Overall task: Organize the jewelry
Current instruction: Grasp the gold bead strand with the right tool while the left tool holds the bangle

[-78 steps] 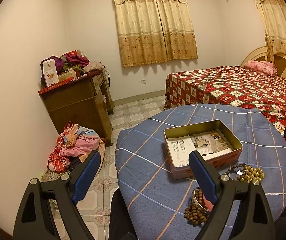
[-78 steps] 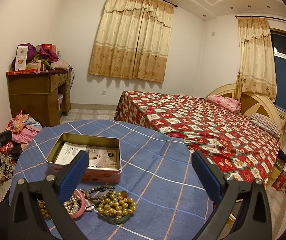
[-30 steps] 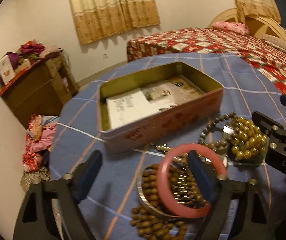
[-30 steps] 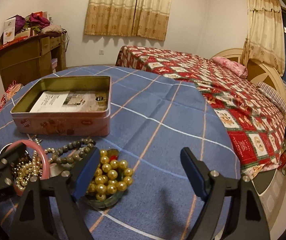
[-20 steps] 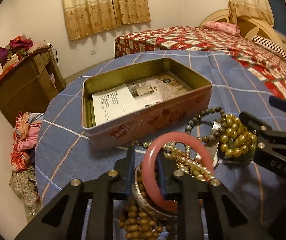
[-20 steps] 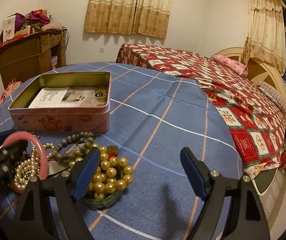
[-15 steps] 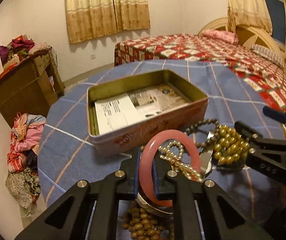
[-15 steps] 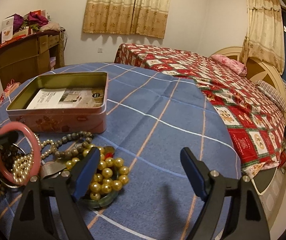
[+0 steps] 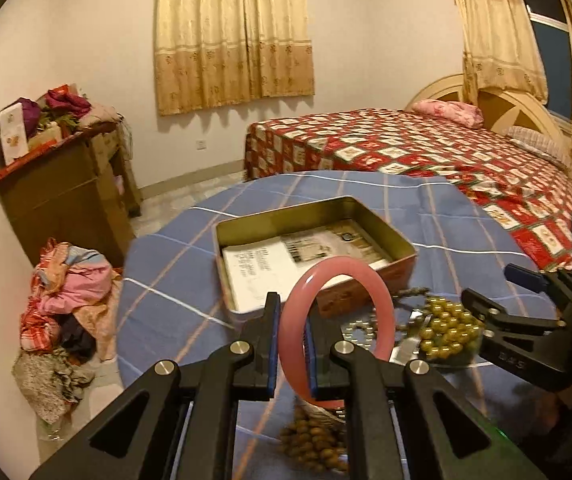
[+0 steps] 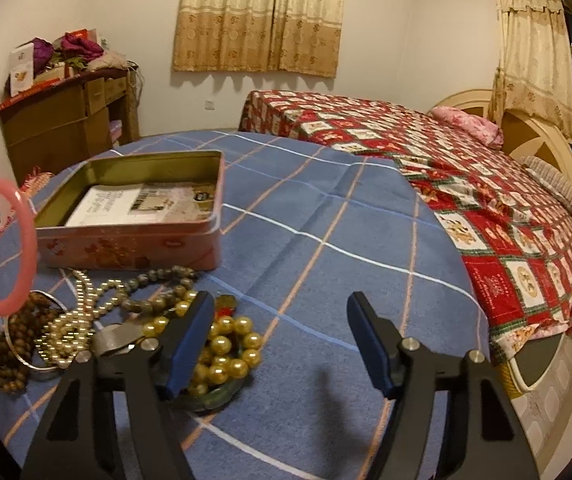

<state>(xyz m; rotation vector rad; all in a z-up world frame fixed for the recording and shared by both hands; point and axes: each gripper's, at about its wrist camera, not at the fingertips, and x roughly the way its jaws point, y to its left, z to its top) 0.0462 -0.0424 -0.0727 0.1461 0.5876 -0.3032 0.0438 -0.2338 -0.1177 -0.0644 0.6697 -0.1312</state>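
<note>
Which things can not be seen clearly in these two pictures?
- Brown bead strand: left wrist view, blurred, partly behind the left gripper.
- Paper print in the tin box: too small in both views.
- Pink bangle: right wrist view, cut by the left edge.
- Green bangle: under gold beads, behind the right gripper.

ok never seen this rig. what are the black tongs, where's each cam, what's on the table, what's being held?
There is no robot arm: a person holds one pair of two-finger tongs in each hand, and each has a fisheye camera looking forward along its fingers.

The left wrist view shows the left tongs shut on a pink bangle, lifted clear of the table near the side of the open tin.

The right wrist view shows the right tongs open and empty, above the jewelry pile.

On the blue checked cloth lie the tin with printed paper inside, gold beads, a pearl strand, grey-green beads and brown wooden beads.
</note>
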